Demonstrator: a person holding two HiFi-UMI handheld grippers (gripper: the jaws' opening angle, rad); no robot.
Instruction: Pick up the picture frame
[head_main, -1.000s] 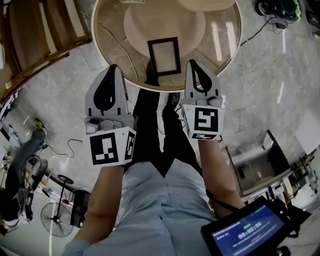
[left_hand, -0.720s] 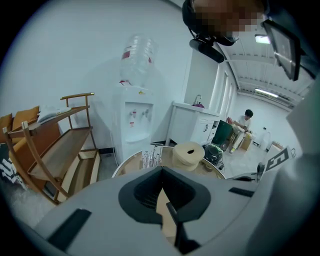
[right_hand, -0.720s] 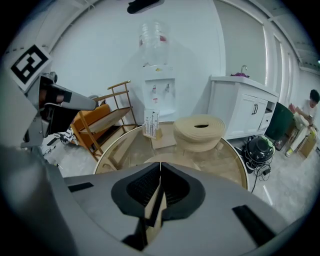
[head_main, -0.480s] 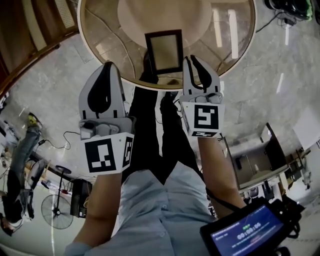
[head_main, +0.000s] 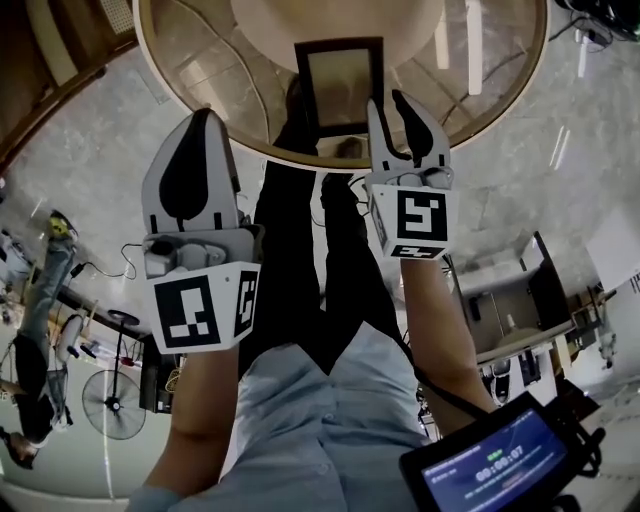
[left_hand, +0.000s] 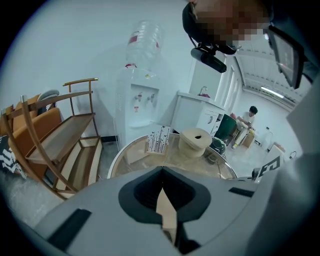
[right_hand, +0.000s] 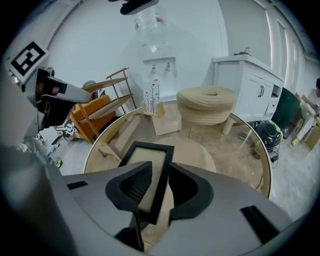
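Observation:
The picture frame (head_main: 340, 80), black with a pale cream middle, lies flat on the round glass table (head_main: 220, 90) near its front edge. My right gripper (head_main: 392, 105) hovers at the frame's right side. Its jaws have just been opening and now stand wide. In the right gripper view the frame (right_hand: 147, 170) has its right rail between the jaws of the right gripper (right_hand: 156, 187), and the pads do not press on it. My left gripper (head_main: 200, 118) is shut and empty, left of the frame over the table's rim. In the left gripper view the left gripper (left_hand: 162, 197) has its tips together.
On the table's far side are a woven round stand (right_hand: 207, 105) and a small printed card holder (left_hand: 158, 140). Wooden chairs (left_hand: 60, 135) stand left of the table, a water dispenser (left_hand: 137, 100) behind it, a white cabinet (right_hand: 250, 80) at right. A screen (head_main: 490, 460) hangs near my right arm.
Both grippers have sunk toward the table and moved in on the frame. The right jaws went from shut to wide open. The left jaws stayed shut.

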